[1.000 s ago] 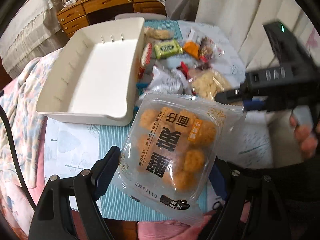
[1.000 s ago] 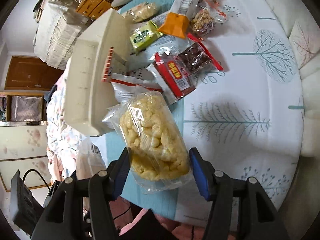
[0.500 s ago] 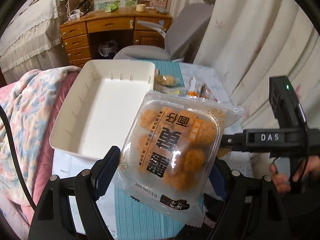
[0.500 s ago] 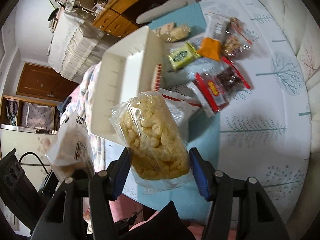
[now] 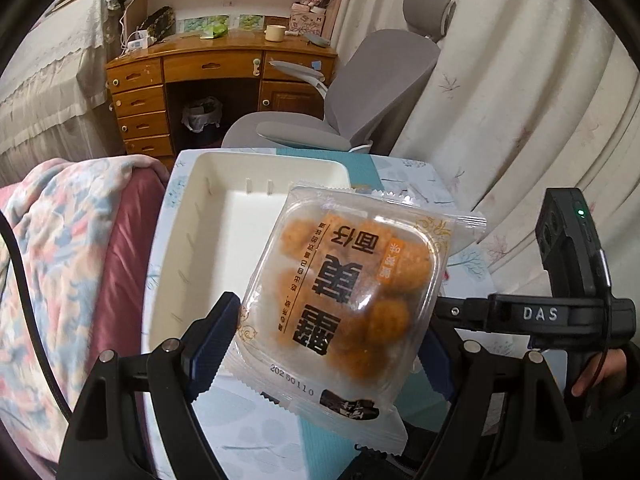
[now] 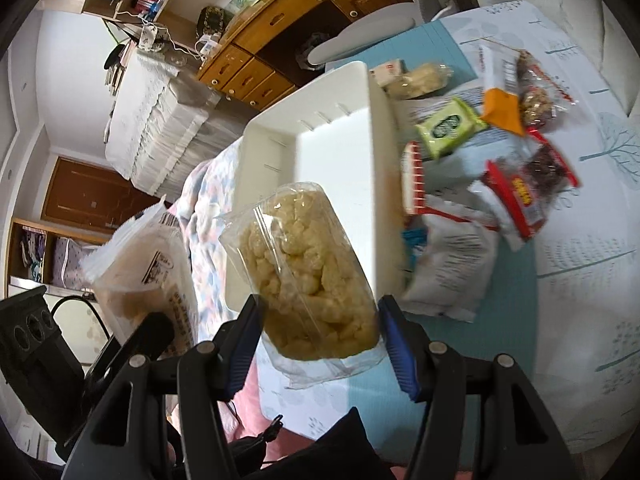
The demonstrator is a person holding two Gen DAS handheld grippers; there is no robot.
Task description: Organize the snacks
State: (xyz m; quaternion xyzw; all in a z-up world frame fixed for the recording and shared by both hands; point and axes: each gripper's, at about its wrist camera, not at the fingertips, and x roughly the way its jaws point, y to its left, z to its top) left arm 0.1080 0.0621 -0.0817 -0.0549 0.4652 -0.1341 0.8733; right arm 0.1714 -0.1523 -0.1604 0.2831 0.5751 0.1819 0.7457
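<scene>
Table (image 6: 580,280) snacks (image 6: 520,184) (right view only)

Glossy clear plastic film wraps the orange snack pack (image 5: 352,292), centre frame, catching glare. The puffed snack bag (image 6: 308,276) has crinkled transparent film over rough, pale pieces. The white bin (image 5: 224,240) is smooth matt plastic. Printed cloth covers the tabletop (image 6: 592,280). Gripper fingers (image 5: 208,344) are matt black plastic with blue pads and metal screws. The desk (image 5: 216,68), upper left, is varnished wood.
</scene>
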